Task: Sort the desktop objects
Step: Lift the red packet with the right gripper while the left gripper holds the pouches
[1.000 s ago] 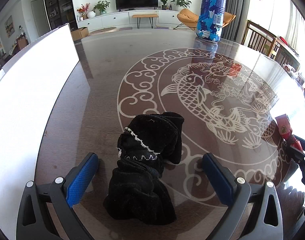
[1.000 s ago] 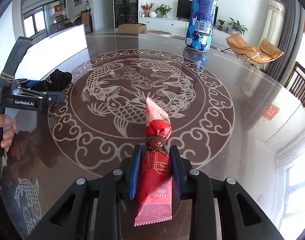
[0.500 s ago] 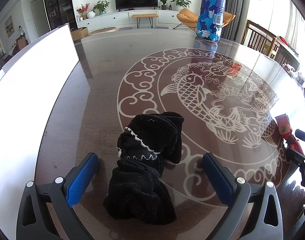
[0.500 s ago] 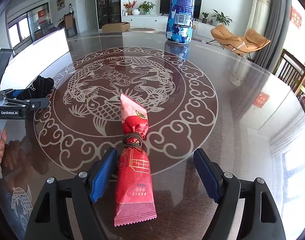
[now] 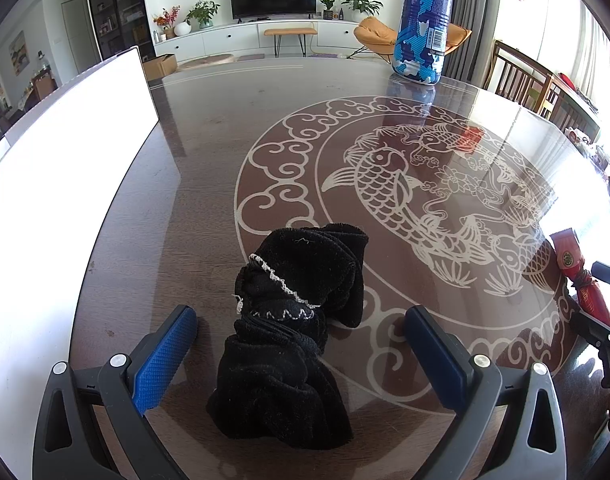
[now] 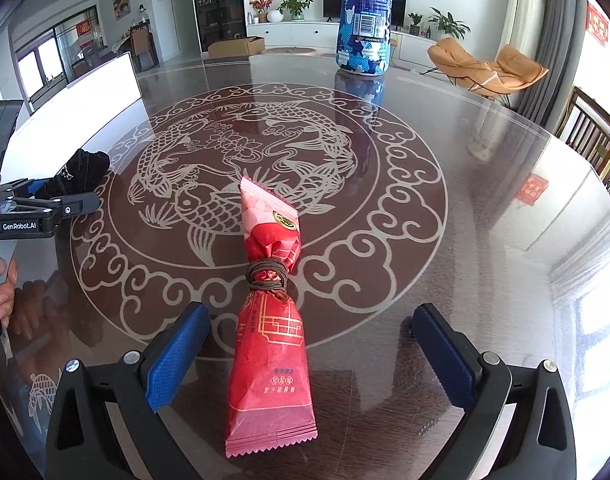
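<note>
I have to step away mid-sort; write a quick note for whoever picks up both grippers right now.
Right gripper: jaws opening, red snack packet lies on the table between them, pads clear of it.
Left gripper: open, astride the black cloth, not gripping.
Blue bottle stands upright at the far edge.
Done: packet set down.
Left: cloth and bottle; where they go isn't visible.

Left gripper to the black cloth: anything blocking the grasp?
Nothing visible. The black cloth lies on the table between the open jaws of the left gripper, with bare table on both sides of it. The red snack packet lies far off to the right.
</note>
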Demonstrator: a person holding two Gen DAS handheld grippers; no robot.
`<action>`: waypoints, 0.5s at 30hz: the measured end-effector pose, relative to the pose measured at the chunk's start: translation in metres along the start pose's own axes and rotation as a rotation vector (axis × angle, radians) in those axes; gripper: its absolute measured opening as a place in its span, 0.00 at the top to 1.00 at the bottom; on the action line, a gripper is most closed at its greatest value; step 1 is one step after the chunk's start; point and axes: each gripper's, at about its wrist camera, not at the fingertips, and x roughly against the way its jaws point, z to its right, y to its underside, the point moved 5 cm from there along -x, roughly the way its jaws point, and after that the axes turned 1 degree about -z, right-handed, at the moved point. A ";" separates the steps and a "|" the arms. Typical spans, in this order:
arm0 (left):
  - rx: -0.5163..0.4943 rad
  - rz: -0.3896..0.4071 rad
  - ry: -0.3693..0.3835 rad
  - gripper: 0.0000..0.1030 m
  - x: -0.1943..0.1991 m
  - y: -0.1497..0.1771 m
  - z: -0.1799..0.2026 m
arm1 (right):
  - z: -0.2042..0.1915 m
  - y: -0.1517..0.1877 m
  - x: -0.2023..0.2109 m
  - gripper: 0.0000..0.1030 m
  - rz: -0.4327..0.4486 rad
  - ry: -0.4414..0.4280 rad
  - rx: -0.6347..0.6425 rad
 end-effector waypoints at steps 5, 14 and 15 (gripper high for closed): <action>0.000 0.000 0.000 0.00 0.000 0.000 0.000 | 0.001 0.000 -0.001 0.00 -0.001 0.000 -0.001; 0.000 0.000 0.000 0.00 0.000 0.000 0.000 | 0.001 0.000 -0.001 0.00 -0.001 0.000 -0.001; 0.000 0.000 0.000 0.00 0.000 0.000 0.000 | 0.001 0.000 -0.001 0.00 -0.001 0.000 -0.001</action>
